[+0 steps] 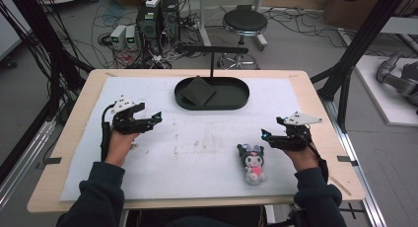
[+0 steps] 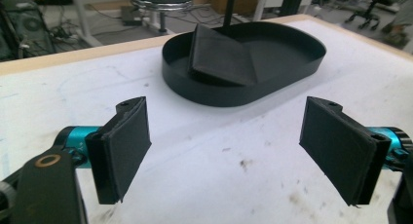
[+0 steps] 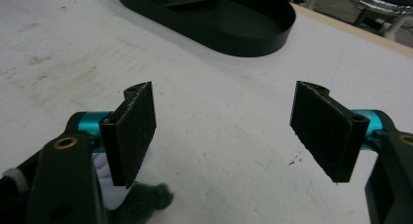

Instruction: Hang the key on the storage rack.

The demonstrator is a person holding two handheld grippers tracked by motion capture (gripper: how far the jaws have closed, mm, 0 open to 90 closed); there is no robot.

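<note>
Even, soft indoor light; slight blur.

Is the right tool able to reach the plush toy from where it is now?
Probably yes. The right tool stands open just above the plush toy, which lies on the white mat beside that hand. Nothing lies between them; the black tray is farther off.

High view overhead, gripper views low, close, sharing black tray

no readable text, labels or signs
</note>
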